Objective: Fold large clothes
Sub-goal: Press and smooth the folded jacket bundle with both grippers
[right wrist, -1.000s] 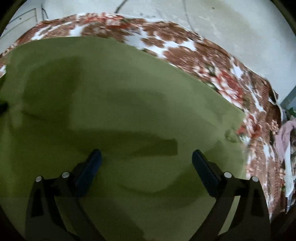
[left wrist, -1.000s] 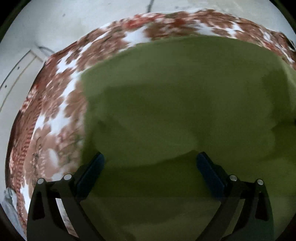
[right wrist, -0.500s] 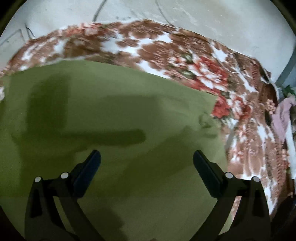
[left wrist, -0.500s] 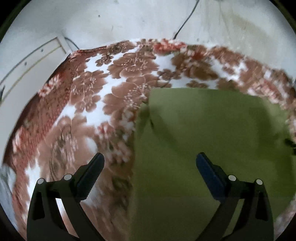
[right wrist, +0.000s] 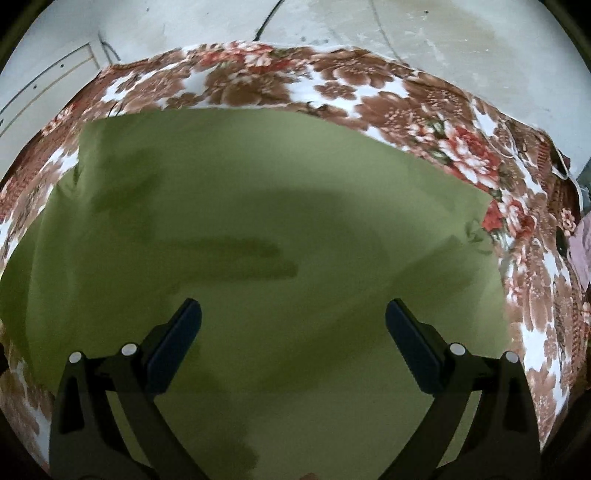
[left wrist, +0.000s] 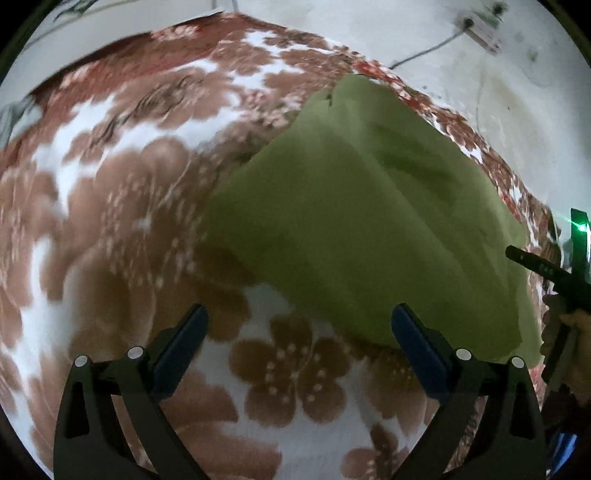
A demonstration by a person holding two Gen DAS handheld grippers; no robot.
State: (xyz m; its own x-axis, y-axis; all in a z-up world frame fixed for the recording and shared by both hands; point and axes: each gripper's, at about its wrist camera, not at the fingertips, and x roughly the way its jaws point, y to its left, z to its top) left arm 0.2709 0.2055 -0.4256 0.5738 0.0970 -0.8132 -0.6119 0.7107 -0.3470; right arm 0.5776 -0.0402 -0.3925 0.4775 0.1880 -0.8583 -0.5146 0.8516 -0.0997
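An olive-green garment (left wrist: 369, 221) lies folded flat on a bed covered by a brown and white floral blanket (left wrist: 110, 184). In the left wrist view the garment sits ahead and to the right of my left gripper (left wrist: 299, 332), which is open over bare blanket and holds nothing. In the right wrist view the green garment (right wrist: 277, 240) fills most of the picture. My right gripper (right wrist: 293, 325) hovers open above the garment's near part, with nothing between its fingers. The other gripper's black body (left wrist: 569, 266) and a hand show at the left view's right edge.
A pale wall (right wrist: 406, 33) with a dark cable (right wrist: 267, 18) runs behind the bed. The floral blanket (right wrist: 461, 155) borders the garment at the far side and right. A pinkish cloth (right wrist: 581, 251) lies at the bed's right edge.
My left gripper has pulled back and swung left, off the garment and over bare blanket. The right gripper has drawn back, so more of the garment and blanket shows.
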